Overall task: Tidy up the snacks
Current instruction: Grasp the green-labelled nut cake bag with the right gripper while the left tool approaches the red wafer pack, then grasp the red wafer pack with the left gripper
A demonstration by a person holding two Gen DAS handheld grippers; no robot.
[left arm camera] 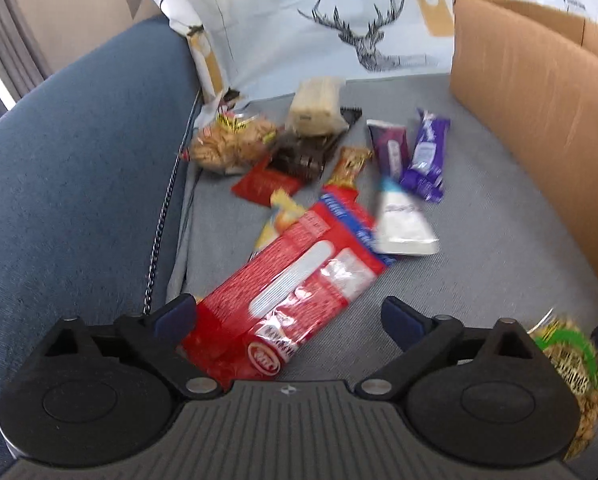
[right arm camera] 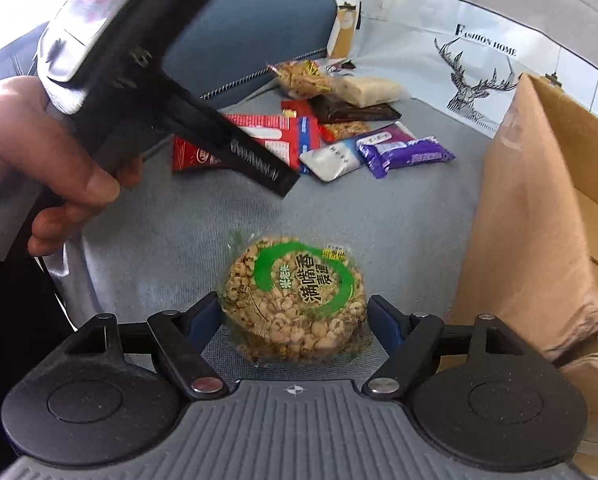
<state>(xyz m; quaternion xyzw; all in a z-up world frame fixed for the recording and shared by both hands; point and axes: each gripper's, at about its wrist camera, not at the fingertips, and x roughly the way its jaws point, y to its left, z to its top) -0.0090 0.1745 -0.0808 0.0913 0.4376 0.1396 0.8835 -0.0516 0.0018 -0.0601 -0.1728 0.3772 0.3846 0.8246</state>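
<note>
My left gripper (left arm camera: 289,318) is open and hangs low over a long red biscuit packet (left arm camera: 299,276) that lies flat on the grey seat; the packet's near end sits between the fingers, close to the left pad, and is not squeezed. My right gripper (right arm camera: 293,318) is shut on a round puffed-grain cake (right arm camera: 295,300) in clear wrap with a green ring label, with both pads against its sides. That cake also shows at the lower right edge of the left wrist view (left arm camera: 571,356). Behind the red packet lies a loose pile of snacks.
The pile holds two purple packets (left arm camera: 425,156), a white packet (left arm camera: 405,224), a peanut bag (left arm camera: 231,140), a pale wrapped block (left arm camera: 319,104) and a dark packet (left arm camera: 303,152). An open cardboard box (right arm camera: 539,220) stands at the right. A blue armrest (left arm camera: 79,160) is at the left. A person's hand (right arm camera: 39,148) holds the left tool.
</note>
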